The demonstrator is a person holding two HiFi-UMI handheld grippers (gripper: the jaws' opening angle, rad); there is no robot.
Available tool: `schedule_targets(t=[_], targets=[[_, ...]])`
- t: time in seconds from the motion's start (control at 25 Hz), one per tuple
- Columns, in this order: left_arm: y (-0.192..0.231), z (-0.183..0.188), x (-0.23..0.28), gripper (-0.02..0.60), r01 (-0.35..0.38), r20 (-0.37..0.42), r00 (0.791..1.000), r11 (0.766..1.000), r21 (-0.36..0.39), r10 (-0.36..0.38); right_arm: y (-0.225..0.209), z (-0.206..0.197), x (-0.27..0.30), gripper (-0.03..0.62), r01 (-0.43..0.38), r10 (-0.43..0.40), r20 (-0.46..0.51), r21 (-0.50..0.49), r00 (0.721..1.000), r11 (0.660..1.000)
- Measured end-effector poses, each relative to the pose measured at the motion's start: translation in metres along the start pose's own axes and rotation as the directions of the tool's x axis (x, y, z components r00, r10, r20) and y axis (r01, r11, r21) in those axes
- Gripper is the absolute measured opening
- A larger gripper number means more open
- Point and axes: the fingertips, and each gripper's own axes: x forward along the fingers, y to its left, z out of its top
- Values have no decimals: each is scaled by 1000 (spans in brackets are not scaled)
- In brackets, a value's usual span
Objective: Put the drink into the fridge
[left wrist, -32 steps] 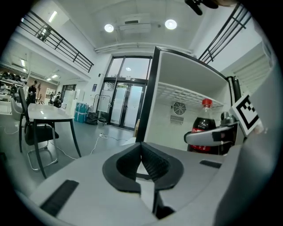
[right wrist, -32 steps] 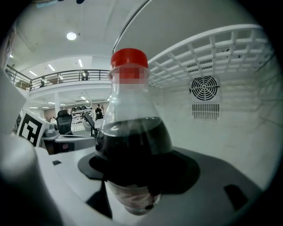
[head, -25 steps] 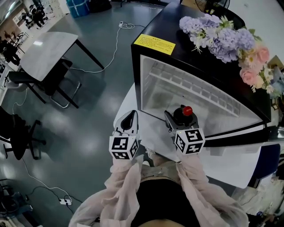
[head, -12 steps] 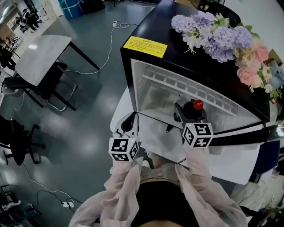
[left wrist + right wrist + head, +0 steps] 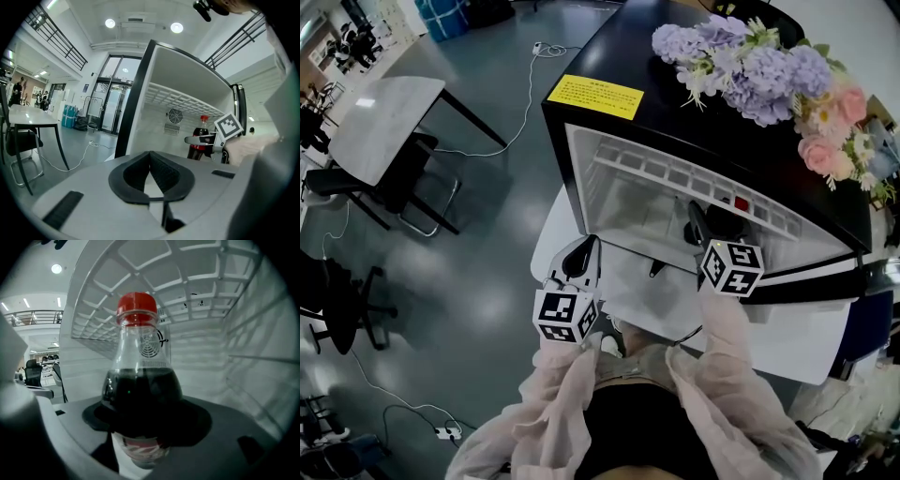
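Note:
The drink is a dark cola bottle [image 5: 140, 390] with a red cap [image 5: 741, 203]. My right gripper [image 5: 145, 417] is shut on its body and holds it upright inside the open fridge [image 5: 628, 202], just below the white wire shelf [image 5: 187, 296]. In the head view the right gripper [image 5: 712, 223] reaches over the fridge's front sill. The left gripper view shows the bottle [image 5: 199, 139] in front of the back wall with its round fan vent [image 5: 175, 116]. My left gripper [image 5: 578, 255] hangs outside the fridge at its lower left corner, shut and empty, its pads [image 5: 164, 171] meeting at the tips.
A bunch of purple and pink flowers [image 5: 759, 70] lies on the black fridge top beside a yellow label [image 5: 595, 97]. The fridge door [image 5: 825, 281] swings open at the right. A grey table [image 5: 380, 127], chairs [image 5: 356, 183] and floor cables [image 5: 525, 131] stand to the left.
My right gripper has carried the bottle forward and to the right, from the fridge's front sill to under the wire shelf inside. The left gripper has stayed put.

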Motion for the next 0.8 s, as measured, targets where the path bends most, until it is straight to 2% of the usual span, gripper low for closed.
schedule_targets(t=[0.4, 0.6, 0.8], targets=[[-25, -6, 7, 12, 71, -23, 997, 997, 13, -71, -40, 8, 14, 311, 111, -112, 6, 7, 994, 994], [-36, -6, 11, 12, 100, -24, 995, 995, 20, -99, -51, 6, 21, 311, 144, -144, -7, 11, 990, 989], [-39, -8, 11, 12, 105, -27, 994, 994, 22, -104, -60, -1, 25, 311, 161, -161, -14, 56, 987, 985]])
